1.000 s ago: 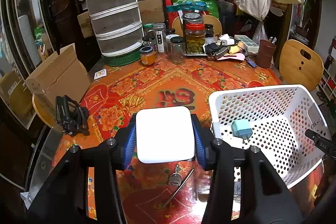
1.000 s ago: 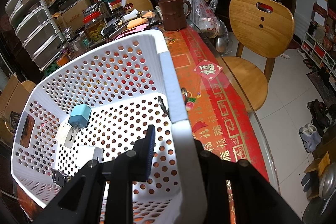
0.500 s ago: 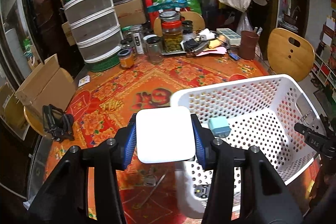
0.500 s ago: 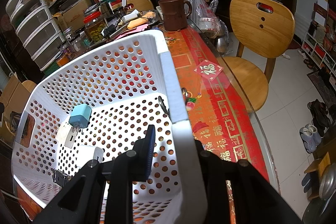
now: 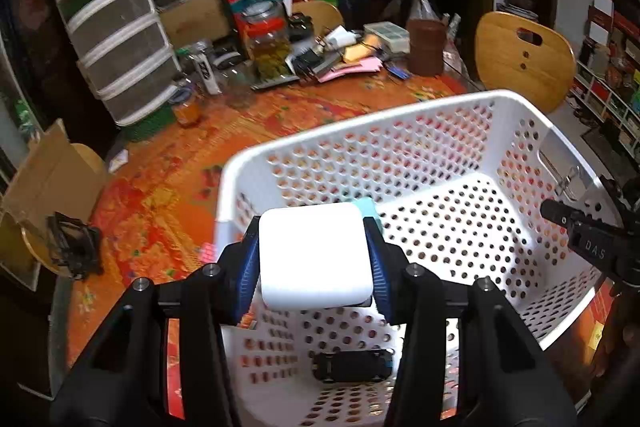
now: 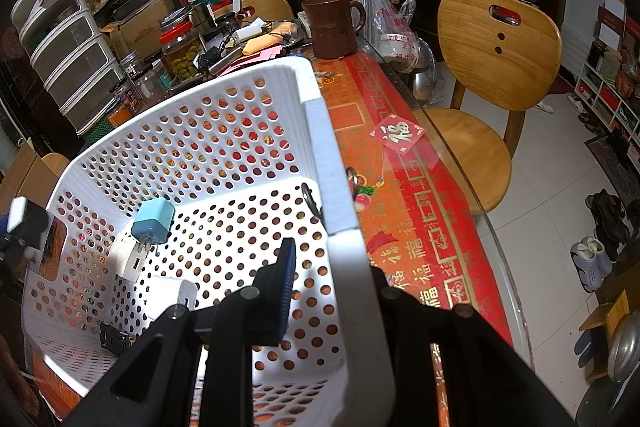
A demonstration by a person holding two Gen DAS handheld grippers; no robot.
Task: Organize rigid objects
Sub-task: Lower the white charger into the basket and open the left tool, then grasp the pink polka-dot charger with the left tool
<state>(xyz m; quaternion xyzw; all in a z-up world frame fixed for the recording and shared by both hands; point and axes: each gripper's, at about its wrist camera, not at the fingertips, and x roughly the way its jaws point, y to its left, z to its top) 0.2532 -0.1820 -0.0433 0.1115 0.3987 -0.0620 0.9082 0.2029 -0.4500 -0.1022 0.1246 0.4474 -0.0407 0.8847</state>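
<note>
One white block (image 5: 314,255) is clamped in the left hand-held gripper (image 5: 314,259), held above the basket (image 5: 360,123); deposit step judged in hand. Right hand-held gripper (image 6: 332,279) is clamped on the basket wall. Release over a bare patch is called for.

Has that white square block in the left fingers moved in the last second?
Yes. The white block went rightward, from above the tablecloth to over the basket.

Both wrist views close above shared white basket (image 5: 432,115)
</note>
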